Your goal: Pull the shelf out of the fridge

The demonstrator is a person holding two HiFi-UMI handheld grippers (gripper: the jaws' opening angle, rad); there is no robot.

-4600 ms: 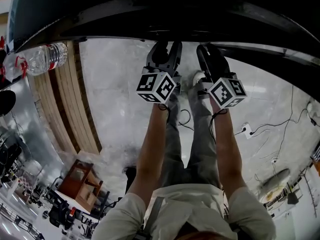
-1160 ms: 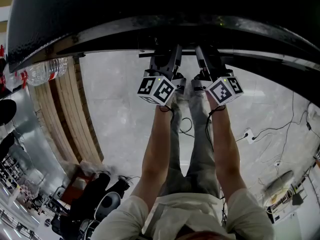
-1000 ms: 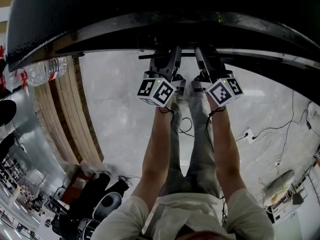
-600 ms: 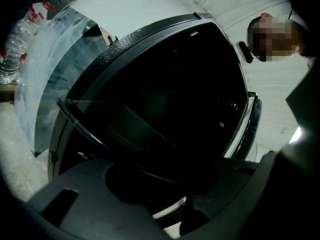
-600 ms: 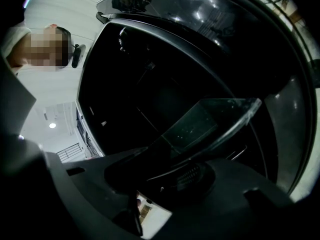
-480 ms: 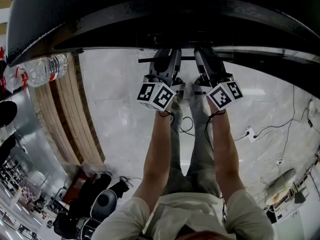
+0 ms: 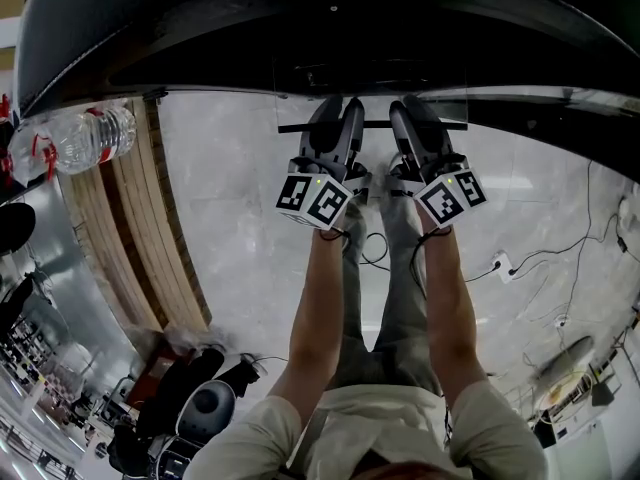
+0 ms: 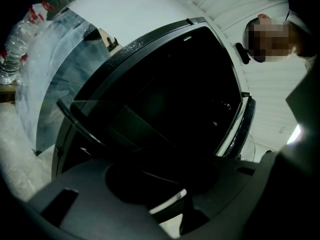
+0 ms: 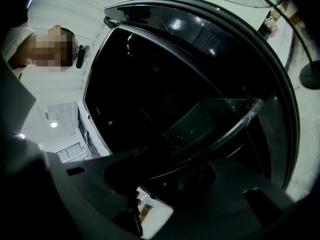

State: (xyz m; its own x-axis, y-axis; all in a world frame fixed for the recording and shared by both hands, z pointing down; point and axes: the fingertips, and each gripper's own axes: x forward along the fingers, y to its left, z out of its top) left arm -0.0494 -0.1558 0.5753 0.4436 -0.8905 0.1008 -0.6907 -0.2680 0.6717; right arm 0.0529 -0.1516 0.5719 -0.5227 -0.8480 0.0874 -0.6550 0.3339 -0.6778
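Observation:
The fridge (image 7: 300,28) is the black body across the top of the head view. A clear glass shelf (image 7: 372,93) with a dark front strip (image 7: 375,125) sticks out of it over the floor. My left gripper (image 7: 335,120) and right gripper (image 7: 412,120) sit side by side at that front strip, each shut on the shelf's edge. In the left gripper view the glass shelf (image 8: 60,84) runs off to the left of the closed left gripper (image 8: 170,184). The right gripper view has the shelf (image 9: 210,119) slanting up to the right above the closed right gripper (image 9: 165,179).
A plastic water bottle (image 7: 85,133) lies at the left by wooden slats (image 7: 140,218). Cables and a power strip (image 7: 497,265) trail over the grey floor at the right. A standing fan (image 9: 305,79) is beside the fridge. The person's legs are below the grippers.
Both grippers have drawn back toward the person, away from the fridge. The glass shelf has come out with them and now shows over the floor.

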